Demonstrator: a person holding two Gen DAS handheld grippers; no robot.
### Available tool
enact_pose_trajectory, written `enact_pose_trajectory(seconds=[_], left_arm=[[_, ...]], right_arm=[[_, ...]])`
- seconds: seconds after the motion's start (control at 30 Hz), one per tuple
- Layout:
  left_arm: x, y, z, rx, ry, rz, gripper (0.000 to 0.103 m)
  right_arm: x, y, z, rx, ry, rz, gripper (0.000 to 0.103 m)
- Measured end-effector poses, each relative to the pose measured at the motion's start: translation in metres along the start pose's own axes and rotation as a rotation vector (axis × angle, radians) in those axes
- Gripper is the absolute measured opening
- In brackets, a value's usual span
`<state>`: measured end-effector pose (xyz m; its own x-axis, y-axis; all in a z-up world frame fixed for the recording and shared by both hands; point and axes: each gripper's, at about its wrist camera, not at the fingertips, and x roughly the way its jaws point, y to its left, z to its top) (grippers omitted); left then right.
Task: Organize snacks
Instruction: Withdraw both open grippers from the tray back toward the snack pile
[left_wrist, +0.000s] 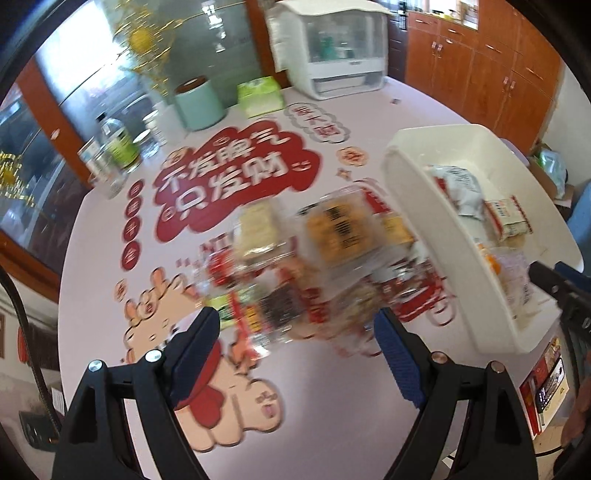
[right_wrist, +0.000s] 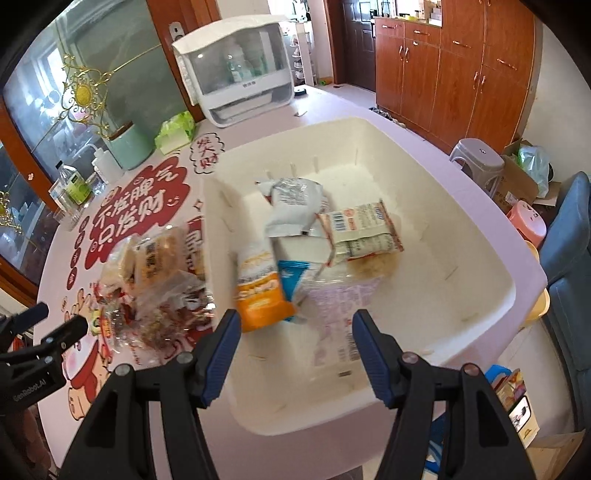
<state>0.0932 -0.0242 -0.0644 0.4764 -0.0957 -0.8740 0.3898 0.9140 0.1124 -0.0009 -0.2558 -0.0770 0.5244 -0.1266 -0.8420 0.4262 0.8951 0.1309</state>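
Snacks split between two places: a loose pile of clear-wrapped packets (left_wrist: 295, 266) at centre frame of the left view, on the pink table (left_wrist: 332, 424), and several already inside the white bin (right_wrist: 480, 236), among them an orange packet (right_wrist: 260, 295) and a grey pouch (right_wrist: 295, 206). Left gripper (left_wrist: 295, 332) spread wide, empty, just short of the pile. Right gripper (right_wrist: 291, 343) spread, empty, over the bin's near rim. Mid-transfer, judging by this; next, likely close on one blurred packet and carry it right.

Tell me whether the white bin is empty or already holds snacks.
Partly filled. The white bin holds several packets, among them an orange packet and a grey pouch; bare floor shows on its right.
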Motion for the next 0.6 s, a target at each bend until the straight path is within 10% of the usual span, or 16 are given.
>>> enact_pose_trajectory(seconds=[0.6], left_arm=[[0.011,0.122,-0.005,-0.172,-0.011,-0.003,0.085]], right_arm=[[-0.012,0.114,0.002,-0.187,-0.008,0.093,0.063]])
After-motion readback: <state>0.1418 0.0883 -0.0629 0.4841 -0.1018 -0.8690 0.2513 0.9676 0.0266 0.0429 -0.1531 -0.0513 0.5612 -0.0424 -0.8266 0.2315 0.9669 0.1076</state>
